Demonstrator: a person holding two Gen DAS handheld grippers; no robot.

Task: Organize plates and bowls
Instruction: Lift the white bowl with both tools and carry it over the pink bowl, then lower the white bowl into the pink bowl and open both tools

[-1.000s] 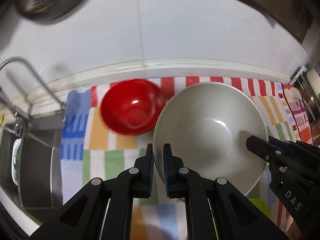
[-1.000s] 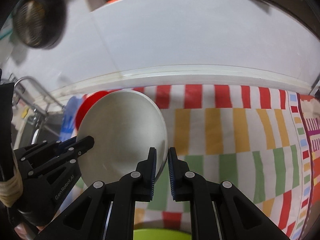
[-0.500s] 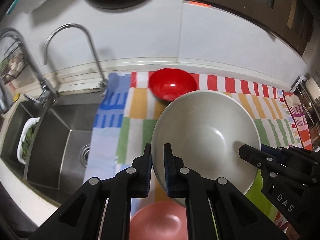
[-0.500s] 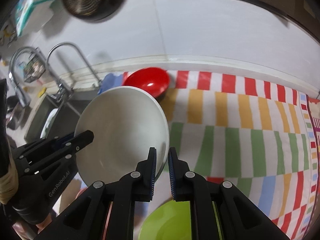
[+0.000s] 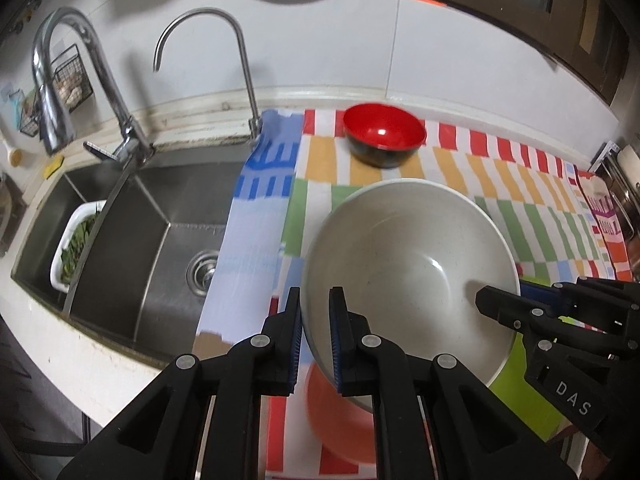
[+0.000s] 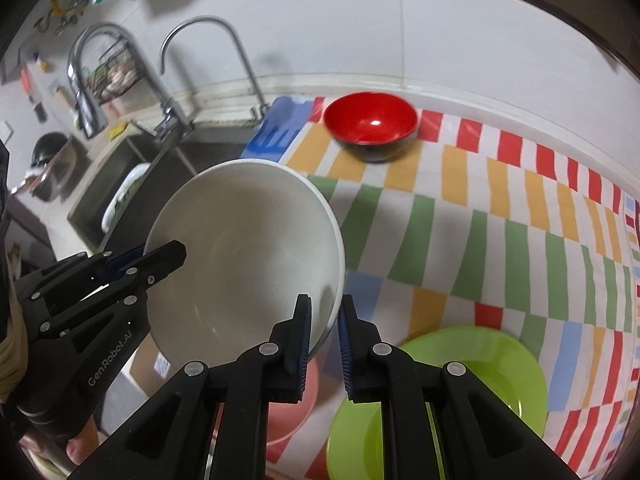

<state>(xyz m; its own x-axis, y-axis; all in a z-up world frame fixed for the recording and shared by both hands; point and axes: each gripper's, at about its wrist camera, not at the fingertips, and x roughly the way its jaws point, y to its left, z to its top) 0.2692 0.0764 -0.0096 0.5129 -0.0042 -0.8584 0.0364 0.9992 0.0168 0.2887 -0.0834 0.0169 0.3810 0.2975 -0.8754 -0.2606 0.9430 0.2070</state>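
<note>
White bowl (image 5: 408, 264), mouth tilted toward cameras

Matt, faintly speckled white bowl (image 5: 408, 264); glossy red bowl (image 5: 383, 133) with black outside; smooth green plate (image 6: 460, 392); striped cloth (image 6: 500, 216) over tabletop; brushed-metal sink (image 5: 160, 232); shiny metal faucet (image 5: 224, 48); matt black plastic jaws.

Steel sink (image 5: 172, 216), 2 curved faucets (image 5: 224, 52), white tray of greens (image 5: 76, 248), striped cloth (image 6: 500, 216), wire rack (image 5: 68, 84)
</note>
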